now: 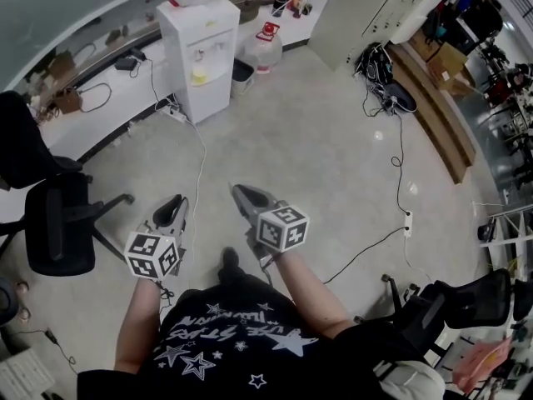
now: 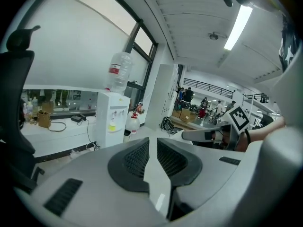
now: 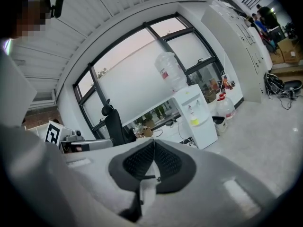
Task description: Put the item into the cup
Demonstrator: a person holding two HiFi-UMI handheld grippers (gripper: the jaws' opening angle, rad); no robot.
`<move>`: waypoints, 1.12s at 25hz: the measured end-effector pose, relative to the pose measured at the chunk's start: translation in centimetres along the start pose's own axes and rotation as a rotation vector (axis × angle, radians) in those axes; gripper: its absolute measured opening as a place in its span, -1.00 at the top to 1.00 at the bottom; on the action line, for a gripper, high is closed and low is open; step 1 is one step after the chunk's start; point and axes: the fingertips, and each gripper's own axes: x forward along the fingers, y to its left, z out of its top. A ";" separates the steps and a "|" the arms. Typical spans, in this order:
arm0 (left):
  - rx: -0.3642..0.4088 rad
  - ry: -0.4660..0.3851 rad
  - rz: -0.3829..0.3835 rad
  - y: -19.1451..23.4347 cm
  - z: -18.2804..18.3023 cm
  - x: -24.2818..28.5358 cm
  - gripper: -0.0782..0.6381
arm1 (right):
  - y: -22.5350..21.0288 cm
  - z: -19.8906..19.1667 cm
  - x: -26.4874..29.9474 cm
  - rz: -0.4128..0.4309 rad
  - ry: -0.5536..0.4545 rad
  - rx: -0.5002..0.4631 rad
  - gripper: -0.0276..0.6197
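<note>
No cup and no item for it show in any view. A person stands on a grey floor [image 1: 333,165] and holds both grippers at waist height, pointing forward over the floor. My left gripper [image 1: 175,205] has its jaws a narrow gap apart [image 2: 152,143] with nothing between them. My right gripper [image 1: 237,192] has its pads meeting at the tips [image 3: 152,143] and holds nothing. In the left gripper view the right gripper's marker cube [image 2: 239,118] shows at the right.
A white water dispenser [image 1: 200,52] with a bottle on top stands ahead by the window counter. A black office chair [image 1: 58,223] is at the left, another chair [image 1: 466,302] at the right. Cables and a power strip [image 1: 407,221] lie on the floor.
</note>
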 end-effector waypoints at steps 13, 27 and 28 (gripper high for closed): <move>-0.053 -0.051 0.082 3.4 3.4 4.0 0.76 | -2.7 1.8 3.0 0.034 0.042 -0.007 0.91; -0.073 -0.006 0.027 12.0 6.7 11.8 0.76 | -7.6 6.5 11.3 -0.056 0.055 0.002 0.91; -0.080 -0.002 0.021 12.7 6.9 12.4 0.76 | -8.1 6.9 12.2 -0.063 0.057 0.002 0.91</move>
